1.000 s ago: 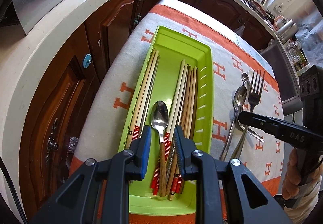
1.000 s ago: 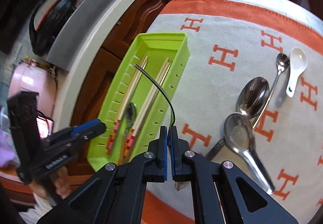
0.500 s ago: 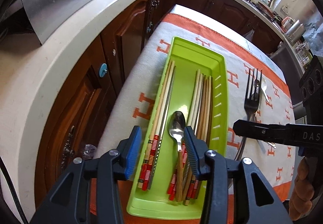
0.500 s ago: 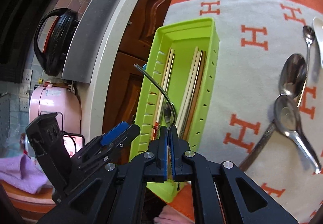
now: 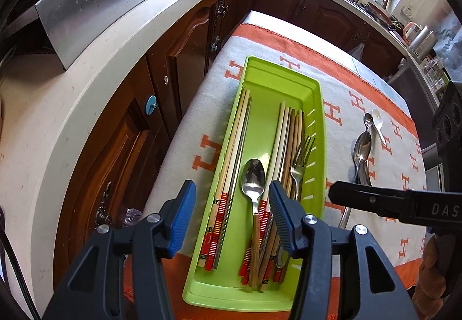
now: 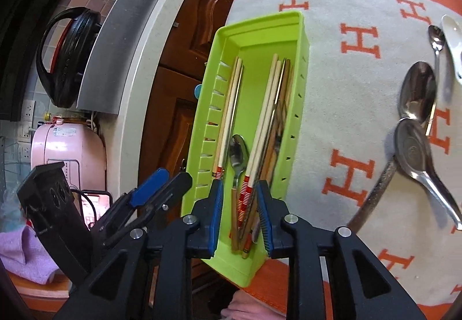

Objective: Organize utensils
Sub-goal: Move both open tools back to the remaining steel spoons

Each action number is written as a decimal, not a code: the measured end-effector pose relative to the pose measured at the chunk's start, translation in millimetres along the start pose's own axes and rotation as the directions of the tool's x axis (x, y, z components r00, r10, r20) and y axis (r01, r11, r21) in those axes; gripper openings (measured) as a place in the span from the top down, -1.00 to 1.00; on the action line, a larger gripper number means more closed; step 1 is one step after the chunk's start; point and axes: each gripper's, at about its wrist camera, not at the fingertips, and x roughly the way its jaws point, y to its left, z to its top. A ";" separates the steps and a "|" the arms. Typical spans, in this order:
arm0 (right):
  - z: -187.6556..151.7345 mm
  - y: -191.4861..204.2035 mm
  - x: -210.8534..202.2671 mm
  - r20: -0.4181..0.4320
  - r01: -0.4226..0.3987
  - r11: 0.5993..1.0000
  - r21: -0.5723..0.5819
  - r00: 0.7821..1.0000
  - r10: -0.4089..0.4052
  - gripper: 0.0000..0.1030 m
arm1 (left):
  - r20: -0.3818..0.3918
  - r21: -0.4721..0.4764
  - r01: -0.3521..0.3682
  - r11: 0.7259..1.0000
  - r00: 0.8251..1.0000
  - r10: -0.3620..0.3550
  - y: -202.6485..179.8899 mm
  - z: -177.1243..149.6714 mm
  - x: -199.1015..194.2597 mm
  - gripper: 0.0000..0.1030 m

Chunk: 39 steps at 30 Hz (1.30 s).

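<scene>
Left wrist view: shiny metal fork [image 5: 300, 167] lies in the tray.
Tray [image 5: 277, 83]: long, green plastic, slotted walls, on the blanket.
Blanket [image 5: 346, 83]: fuzzy.
Left gripper [image 5: 231, 216]: just opening, empty.
Right gripper [image 6: 238, 214]: just opening, empty.

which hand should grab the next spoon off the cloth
Right, probably. The right gripper has just opened over the green tray, jaws empty, and the loose spoons lie on its side of the cloth. The left gripper, also opening and empty, hangs over the tray's opposite edge.
</scene>
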 end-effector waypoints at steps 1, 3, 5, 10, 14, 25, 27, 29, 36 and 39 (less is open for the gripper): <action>-2.5 -1.0 -4.0 0.008 0.011 1.000 -0.008 1.000 -0.010 0.54 | 0.001 0.004 0.001 1.000 1.000 -0.001 -0.9 -0.3 -1.0 0.01; -9.0 -5.0 -14.0 0.022 0.025 0.999 -0.020 0.999 -0.025 0.54 | 0.003 0.012 0.000 1.000 1.000 0.000 -4.0 -1.5 -2.6 0.00; -15.9 -10.6 -23.7 0.041 0.047 0.998 -0.034 0.998 -0.045 0.54 | 0.004 0.021 0.002 1.000 1.000 -0.002 -7.9 -2.5 -3.7 -0.02; -36.7 -28.6 -44.3 0.078 0.110 0.992 -0.062 0.991 -0.105 0.54 | 0.004 0.055 0.003 0.999 1.000 -0.003 -21.9 -7.6 -7.0 -0.10; -55.4 -52.0 -63.6 0.107 0.148 0.988 -0.054 0.984 -0.141 0.54 | -0.007 0.085 0.018 0.996 1.000 -0.018 -37.6 -11.6 -6.0 -0.18; -77.0 -131.8 -121.7 0.188 0.204 0.978 0.047 0.960 -0.209 0.54 | -0.087 0.180 0.159 0.971 0.986 -0.145 -110.1 -5.3 11.8 -0.31; -75.5 -140.7 -128.7 0.198 0.209 0.976 0.056 0.956 -0.216 0.54 | -0.105 0.213 0.168 0.962 0.983 -0.149 -125.4 -2.3 16.8 -0.31; -71.4 -148.9 -134.6 0.207 0.215 0.975 0.056 0.953 -0.222 0.54 | -0.113 0.247 0.169 0.954 0.983 -0.145 -139.4 -0.6 21.3 -0.31; -39.1 -165.0 -121.4 0.173 0.207 0.977 0.043 0.962 -0.211 0.54 | -0.187 0.297 0.184 0.937 0.973 -0.132 -166.0 5.3 50.5 -0.31; -23.1 -167.6 -103.6 0.128 0.192 0.981 0.014 0.973 -0.193 0.54 | -0.214 0.306 0.187 0.934 0.969 -0.124 -168.9 5.2 61.9 -0.31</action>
